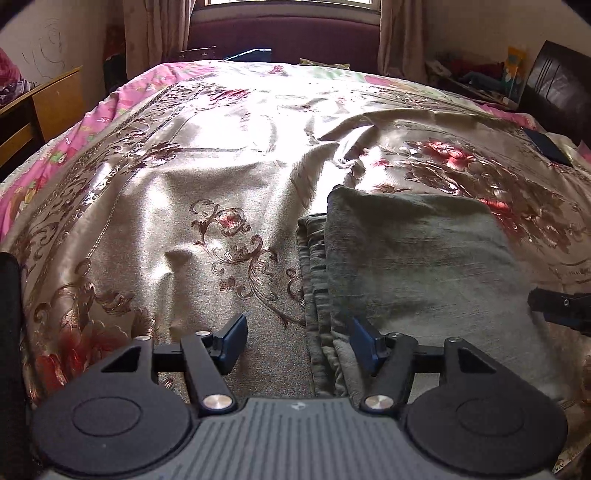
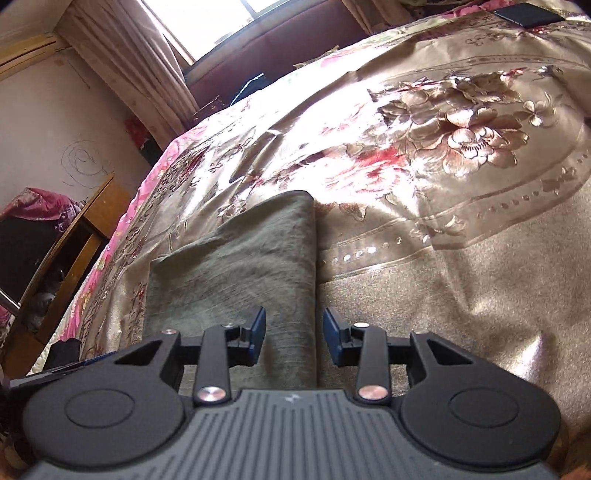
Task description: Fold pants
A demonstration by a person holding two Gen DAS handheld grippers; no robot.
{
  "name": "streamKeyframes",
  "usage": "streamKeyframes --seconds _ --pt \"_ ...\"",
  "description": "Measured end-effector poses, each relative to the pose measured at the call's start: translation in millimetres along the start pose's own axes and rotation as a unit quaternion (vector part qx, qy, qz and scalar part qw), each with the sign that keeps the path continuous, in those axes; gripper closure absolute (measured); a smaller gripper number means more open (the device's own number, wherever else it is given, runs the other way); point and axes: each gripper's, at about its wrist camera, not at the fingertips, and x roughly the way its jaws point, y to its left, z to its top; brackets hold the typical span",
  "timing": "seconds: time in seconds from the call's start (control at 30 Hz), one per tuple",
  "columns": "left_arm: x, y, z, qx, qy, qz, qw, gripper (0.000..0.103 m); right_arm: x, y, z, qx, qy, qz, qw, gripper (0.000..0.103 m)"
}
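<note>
The grey-green pants lie folded into a thick rectangle on the floral bedspread. In the left wrist view my left gripper is open over the pants' left layered edge, holding nothing. My right gripper shows at the right edge of that view. In the right wrist view the pants run ahead, and my right gripper is open, straddling their right folded edge, holding nothing.
A dark phone lies on the bed at the far right; it also shows in the right wrist view. A wooden desk stands left of the bed. A maroon headboard and curtains are at the far end.
</note>
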Motion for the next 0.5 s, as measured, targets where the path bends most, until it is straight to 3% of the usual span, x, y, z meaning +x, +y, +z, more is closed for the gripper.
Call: streamKeyframes --seconds 0.13,0.37,0.5 --pt "-7.0 3.9 -0.4 -0.017 -0.005 -0.025 0.9995 0.029 9.9 -4.9 -2.8 0.019 0.028 0.029 0.999 0.062" --pt "-13.8 0.6 -7.5 -0.021 -0.010 -0.056 0.9981 0.028 19.4 -13.0 -0.2 0.038 0.032 0.052 0.997 0.061" --pt "5.6 -6.4 -3.9 -0.012 0.034 -0.064 0.9973 0.019 24.3 -15.3 0.6 0.053 0.042 0.077 0.995 0.059"
